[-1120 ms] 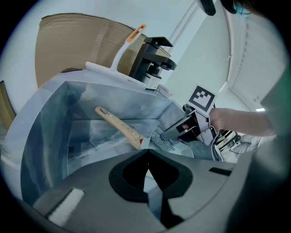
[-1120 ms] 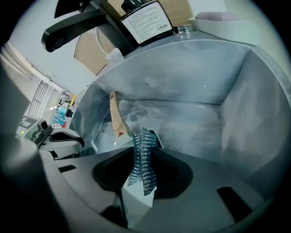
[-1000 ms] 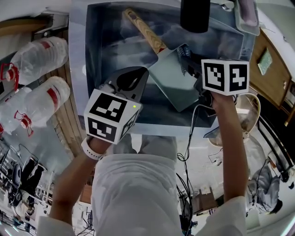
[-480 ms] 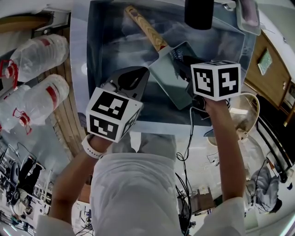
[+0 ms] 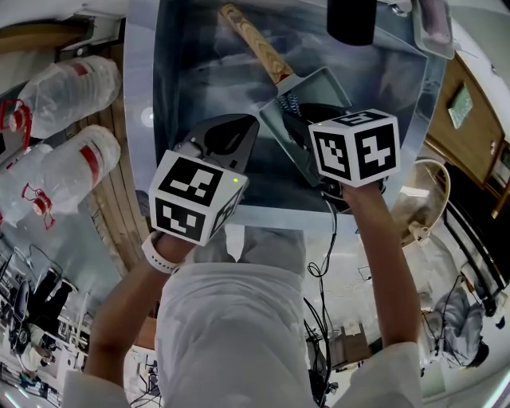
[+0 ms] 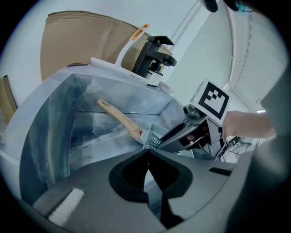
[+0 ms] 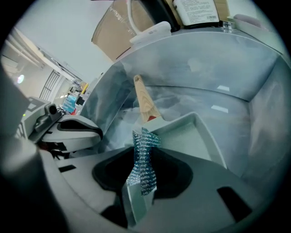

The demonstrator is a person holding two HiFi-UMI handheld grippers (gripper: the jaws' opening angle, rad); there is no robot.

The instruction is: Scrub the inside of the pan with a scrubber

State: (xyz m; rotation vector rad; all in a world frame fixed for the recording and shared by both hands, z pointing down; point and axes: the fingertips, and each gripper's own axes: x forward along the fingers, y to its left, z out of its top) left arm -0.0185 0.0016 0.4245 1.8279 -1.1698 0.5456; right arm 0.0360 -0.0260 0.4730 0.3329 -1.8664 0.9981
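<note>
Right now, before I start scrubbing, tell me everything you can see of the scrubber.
The scrubber is a blue-silver, glittery mesh pad, squeezed into a narrow strip between the shut jaws of the right gripper. Its top fans out past the jaw tips, near the pan corner by the wooden handle. Whether it touches the pan I cannot tell.

We read no word, brand or number anywhere. A white label (image 7: 196, 11) on a dark container behind the sink carries lines of print, too small for us to make out. The left cube (image 5: 195, 198) and right cube (image 5: 355, 149) bear black-and-white square markers, patterns rather than letters. The red bands on the plastic bottles (image 5: 73, 96) show us no legible print.
</note>
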